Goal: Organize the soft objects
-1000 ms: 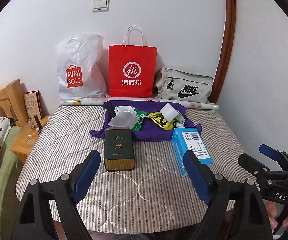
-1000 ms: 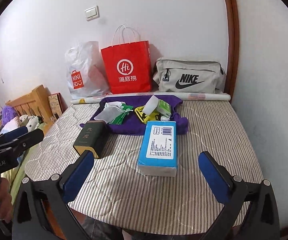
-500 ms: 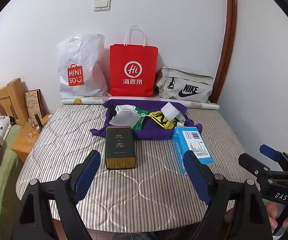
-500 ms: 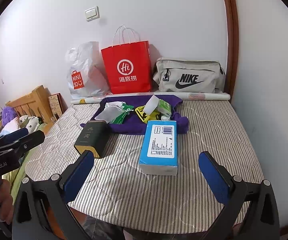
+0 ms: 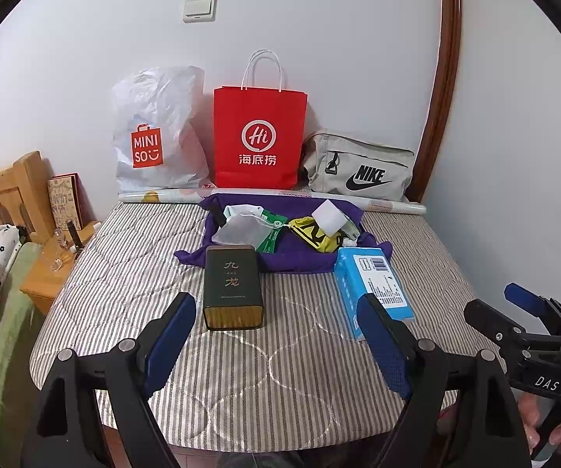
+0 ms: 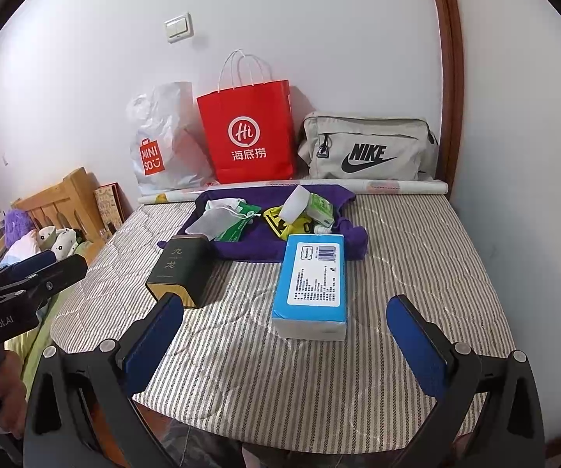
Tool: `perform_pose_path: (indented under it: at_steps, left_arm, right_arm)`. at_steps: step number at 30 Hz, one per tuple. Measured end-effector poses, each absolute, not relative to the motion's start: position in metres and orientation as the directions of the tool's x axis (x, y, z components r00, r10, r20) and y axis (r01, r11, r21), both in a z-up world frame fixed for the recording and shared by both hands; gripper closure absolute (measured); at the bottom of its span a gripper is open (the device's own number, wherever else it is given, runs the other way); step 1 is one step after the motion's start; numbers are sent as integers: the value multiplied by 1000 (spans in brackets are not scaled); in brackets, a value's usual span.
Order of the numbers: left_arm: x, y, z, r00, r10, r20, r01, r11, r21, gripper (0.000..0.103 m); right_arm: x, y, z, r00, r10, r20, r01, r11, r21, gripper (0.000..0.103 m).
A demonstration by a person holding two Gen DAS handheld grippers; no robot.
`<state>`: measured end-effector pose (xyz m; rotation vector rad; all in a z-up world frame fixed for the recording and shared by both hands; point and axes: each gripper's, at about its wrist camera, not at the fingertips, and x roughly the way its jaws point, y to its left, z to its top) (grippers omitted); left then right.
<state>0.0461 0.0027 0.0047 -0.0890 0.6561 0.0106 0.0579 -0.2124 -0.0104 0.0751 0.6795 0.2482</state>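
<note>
I held both grippers spread wide and empty: left gripper (image 5: 276,335) low in frame, right gripper (image 6: 284,337) likewise. The tissue pack (image 6: 313,284) lay mid-frame, touching the purple cloth (image 6: 249,247).

Home bedroom, wooden headboard (image 5: 5,191), striped mattress (image 5: 124,273)

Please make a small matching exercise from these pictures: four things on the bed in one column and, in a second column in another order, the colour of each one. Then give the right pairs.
Things:
1. paper bag
2. tea tin
3. tissue pack
4. cloth

Colours:
A. purple
B. light blue
C. red
D. dark green

Right pairs: 1-C, 2-D, 3-B, 4-A
</note>
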Motion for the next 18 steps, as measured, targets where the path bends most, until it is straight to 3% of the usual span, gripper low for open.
perform_pose_path:
  at_steps: [18]
  left_arm:
    - [44, -3, 7, 794, -7, -608, -43, 997, -67, 19]
  right_arm:
    - [55, -213, -8, 754, 253, -606, -204, 967, 151, 0]
